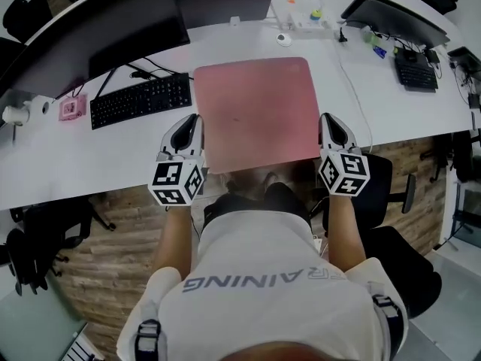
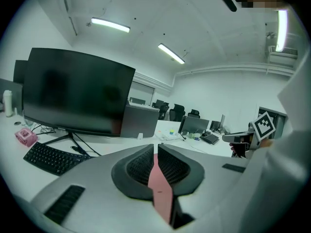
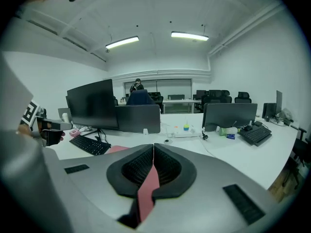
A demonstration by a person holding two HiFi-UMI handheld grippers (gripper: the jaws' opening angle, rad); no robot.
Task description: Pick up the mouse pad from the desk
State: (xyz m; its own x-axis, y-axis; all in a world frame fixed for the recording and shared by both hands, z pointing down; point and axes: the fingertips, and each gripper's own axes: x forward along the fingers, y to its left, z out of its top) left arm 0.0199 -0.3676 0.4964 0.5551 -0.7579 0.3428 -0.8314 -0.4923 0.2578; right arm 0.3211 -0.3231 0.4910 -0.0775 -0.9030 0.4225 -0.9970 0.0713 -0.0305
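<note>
The mouse pad [image 1: 255, 111] is lying mid-frame on the desk [image 1: 60, 164]. The left gripper [image 1: 193, 123] and right gripper [image 1: 328, 121] are clamping its lower corners. Lifting seems to be beginning, and the next move calls for raising both hands evenly.

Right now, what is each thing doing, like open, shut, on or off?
mouse pad, gripped at both near corners.
left gripper, shut on the mouse pad.
right gripper, shut on the mouse pad.
monitor, screen dark.
</note>
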